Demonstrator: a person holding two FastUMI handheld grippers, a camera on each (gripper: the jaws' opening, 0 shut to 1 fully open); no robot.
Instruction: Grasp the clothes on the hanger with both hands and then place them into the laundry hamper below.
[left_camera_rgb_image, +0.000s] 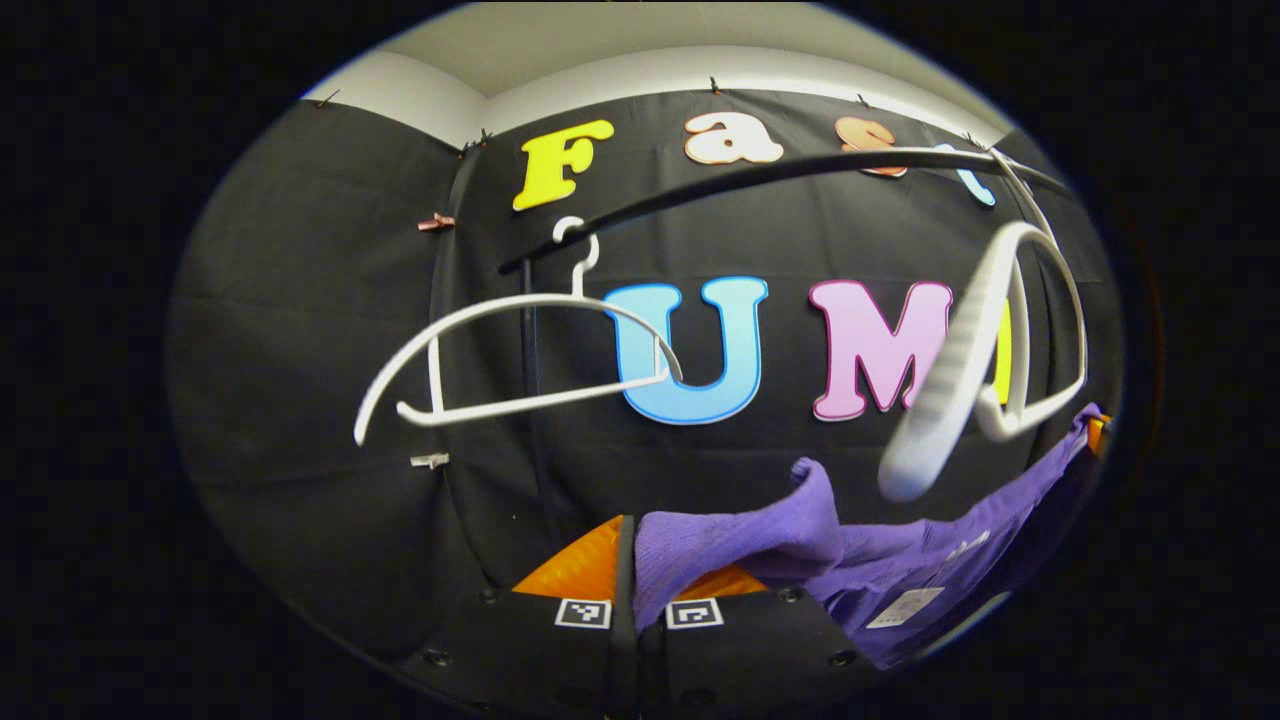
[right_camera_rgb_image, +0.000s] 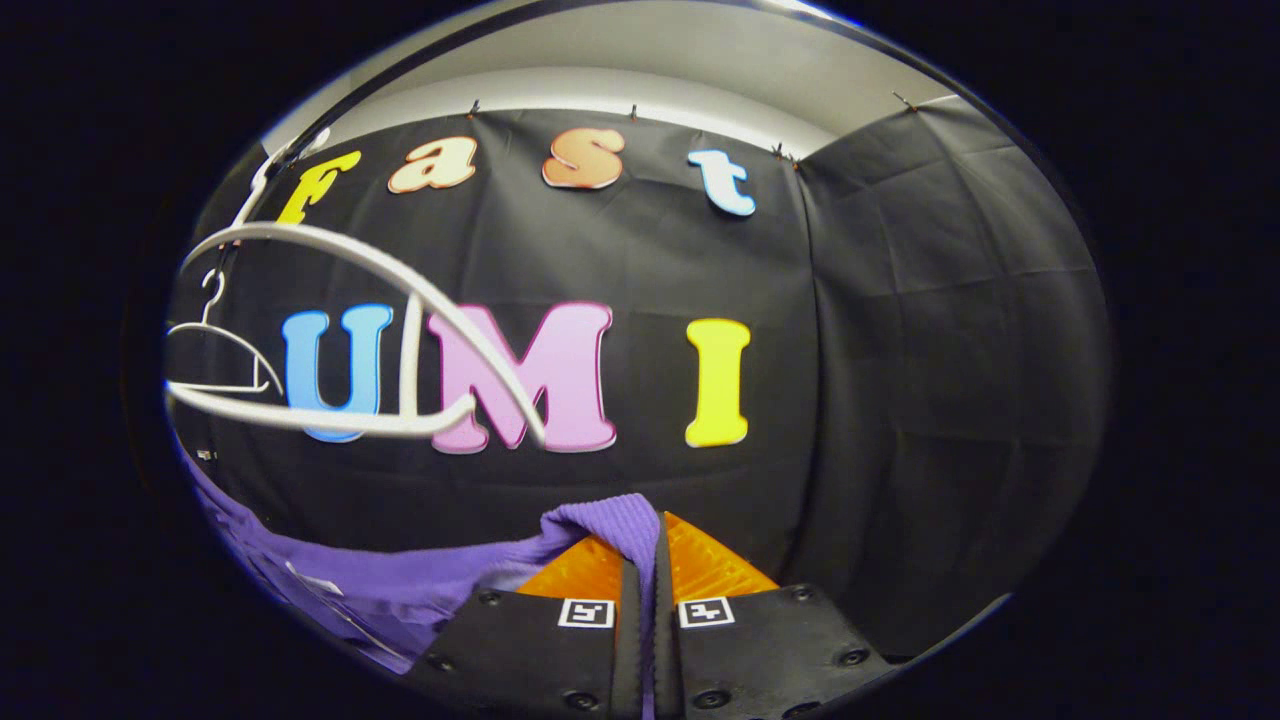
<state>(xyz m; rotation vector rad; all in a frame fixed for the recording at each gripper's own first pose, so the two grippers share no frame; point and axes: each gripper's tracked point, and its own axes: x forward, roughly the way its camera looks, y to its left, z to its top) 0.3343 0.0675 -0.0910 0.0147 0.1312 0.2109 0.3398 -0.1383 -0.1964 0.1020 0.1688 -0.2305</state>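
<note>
A purple garment hangs stretched between both grippers, off its hanger. In the left gripper view my left gripper is shut on one bunched end of the cloth, which runs away to the right. In the right gripper view my right gripper is shut on the other end of the purple garment, a fold sticking up between the fingers and the rest sagging left. A bare white hanger swings close above the cloth; it is also the near white hanger in the right gripper view.
A second bare white hanger hangs from the dark rail farther left, and shows small as the far hanger in the right gripper view. Black cloth walls stand behind and to both sides.
</note>
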